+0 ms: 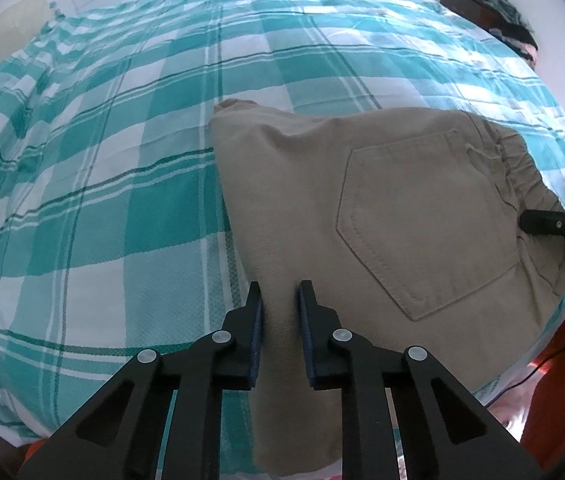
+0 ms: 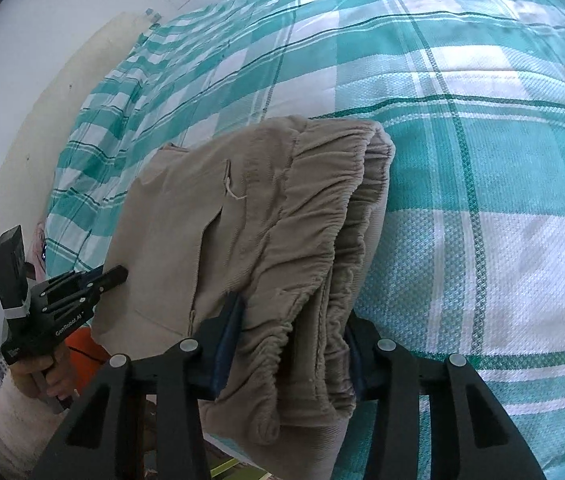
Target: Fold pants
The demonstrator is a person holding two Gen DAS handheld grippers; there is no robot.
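Note:
Beige pants (image 1: 362, 184) lie folded lengthwise on the bed, back pocket (image 1: 422, 224) facing up. My left gripper (image 1: 280, 312) is shut on a fold of the pants at their near edge, with the fabric running up between its pads. My right gripper (image 2: 294, 336) is shut on the gathered elastic waistband (image 2: 322, 220), which bunches thickly between its fingers. One finger of the right gripper (image 1: 554, 224) shows at the waistband in the left wrist view. The left gripper (image 2: 110, 276), held in a hand (image 2: 42, 376), touches the pants' far side in the right wrist view.
A teal and white checked bedspread (image 1: 102, 160) covers the whole bed (image 2: 502, 160). A dark cabinet piled with clothes (image 1: 494, 4) stands at the far right corner. White wall and a pale board (image 2: 42, 120) border the bed's far side. Orange cloth (image 1: 562, 360) shows near the bed's edge.

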